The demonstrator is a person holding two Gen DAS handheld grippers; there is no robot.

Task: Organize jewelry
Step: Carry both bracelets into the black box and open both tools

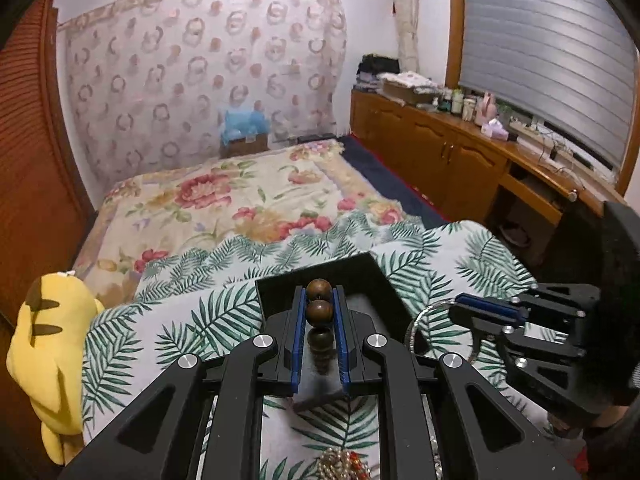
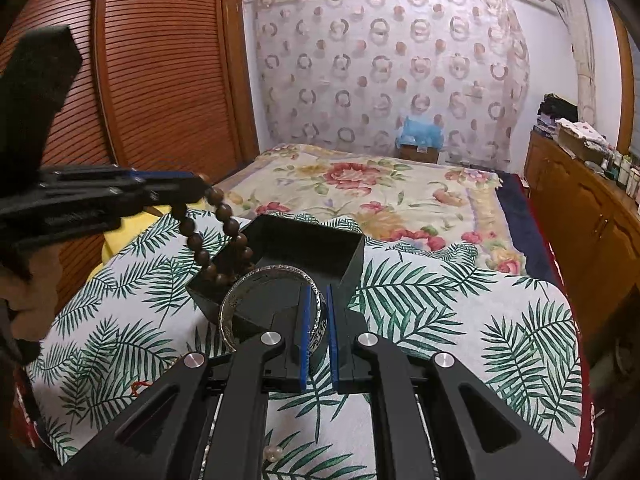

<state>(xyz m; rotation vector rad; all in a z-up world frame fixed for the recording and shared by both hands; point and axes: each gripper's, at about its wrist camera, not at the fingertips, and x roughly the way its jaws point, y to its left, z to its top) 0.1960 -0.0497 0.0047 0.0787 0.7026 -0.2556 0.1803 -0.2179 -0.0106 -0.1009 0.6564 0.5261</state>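
Observation:
My left gripper (image 1: 319, 296) is shut on a brown wooden bead bracelet (image 1: 319, 312), pinched between its blue pads. In the right wrist view the bracelet (image 2: 200, 248) hangs as a loop from the left gripper (image 2: 200, 184), its low end at the near left corner of the open black box (image 2: 296, 240). My right gripper (image 2: 319, 300) is shut on a silver engraved bangle (image 2: 240, 300), held upright just in front of the box. From the left wrist, the box (image 1: 380, 280) lies right ahead, with the right gripper (image 1: 460, 308) and the bangle (image 1: 416, 320) to its right.
The box sits on a palm-leaf cloth (image 2: 440, 320) at the end of a floral bed (image 1: 240, 200). A heap of pearl and gold jewelry (image 1: 340, 464) and a loose pearl (image 2: 272, 450) lie near me. A yellow plush toy (image 1: 44, 340) sits left, a wooden cabinet (image 1: 440, 148) right.

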